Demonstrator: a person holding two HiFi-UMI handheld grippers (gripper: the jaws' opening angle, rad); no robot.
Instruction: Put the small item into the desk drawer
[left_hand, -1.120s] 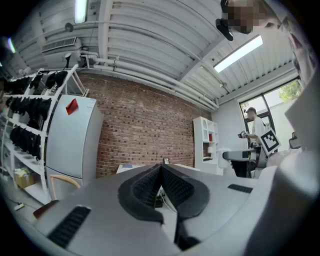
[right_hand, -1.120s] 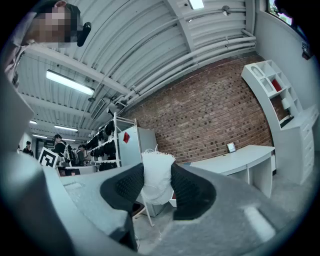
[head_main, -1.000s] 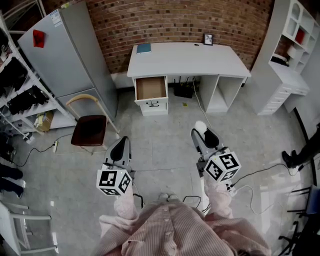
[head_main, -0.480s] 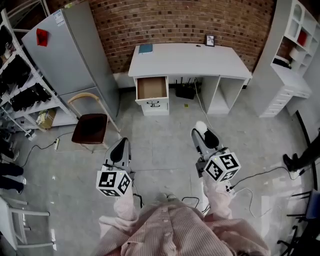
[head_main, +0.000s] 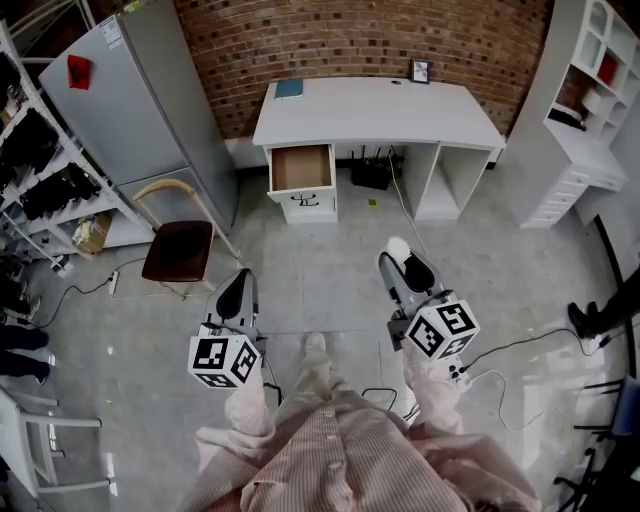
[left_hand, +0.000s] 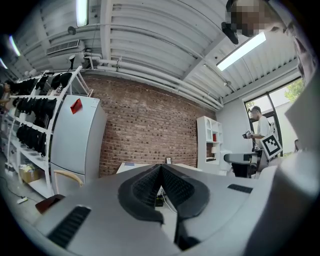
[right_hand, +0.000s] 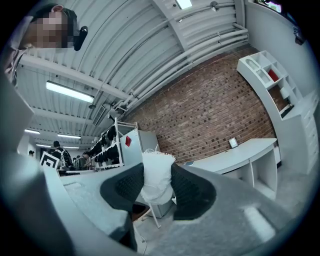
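– While the small white cloth item is being pinched between the fingers of the right gripper, how is its handling being judged?

– It is being read as light and soft. Its sides are being squeezed in where the dark pads are pressing, and loose threads are showing at its top. Nothing fragile or slippery is being suspected, though a limp thing like this could be dragged out by a snag.

– Is the hold being placed well?

– The item is being gripped across its middle, with the top being left proud of the fingertips. That is being judged a sound place. A lower bite would probably allow less sag, but no change is being called for.

– And the left gripper?

– Its fingers are being pressed together, with nothing being held between them.

– Where is the item being carried, relative to the goal?

– It is being held low over the floor, well apart from the white desk. The desk drawer is being shown pulled open at the desk's left end, with its brown bottom showing. Only the approach and the release are being counted as not yet done.

– What is being watched for at release?

– Most likely, threads being caught on the pads. A wide opening over the drawer's bottom is being advised.
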